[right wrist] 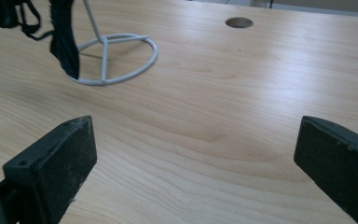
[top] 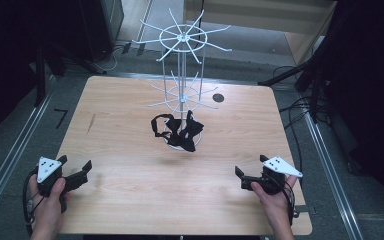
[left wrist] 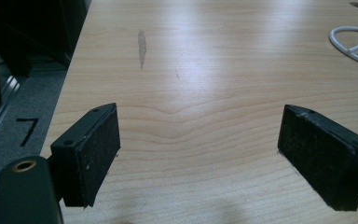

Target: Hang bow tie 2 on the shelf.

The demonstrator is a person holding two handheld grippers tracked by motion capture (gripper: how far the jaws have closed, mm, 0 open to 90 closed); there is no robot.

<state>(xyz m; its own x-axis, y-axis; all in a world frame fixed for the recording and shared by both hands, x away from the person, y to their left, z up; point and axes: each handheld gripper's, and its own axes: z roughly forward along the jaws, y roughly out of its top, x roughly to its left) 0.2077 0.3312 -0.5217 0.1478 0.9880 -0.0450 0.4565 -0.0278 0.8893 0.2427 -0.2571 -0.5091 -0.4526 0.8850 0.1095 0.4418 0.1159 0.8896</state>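
**Both grippers held wide apart at the near table corners, black strap item hung on the wire rack**

The left gripper is held by a hand near the front left corner of the wooden table; its jaws are spread wide, with bare tabletop seen between them in the left gripper view. The right gripper is held near the front right corner, its jaws likewise spread wide and nothing gripped. A white wire rack is stood at the middle of the table's far half. A black strap item is draped low on the rack, over its ring base, well apart from both grippers. A round hole is seen in the tabletop just right of the rack.
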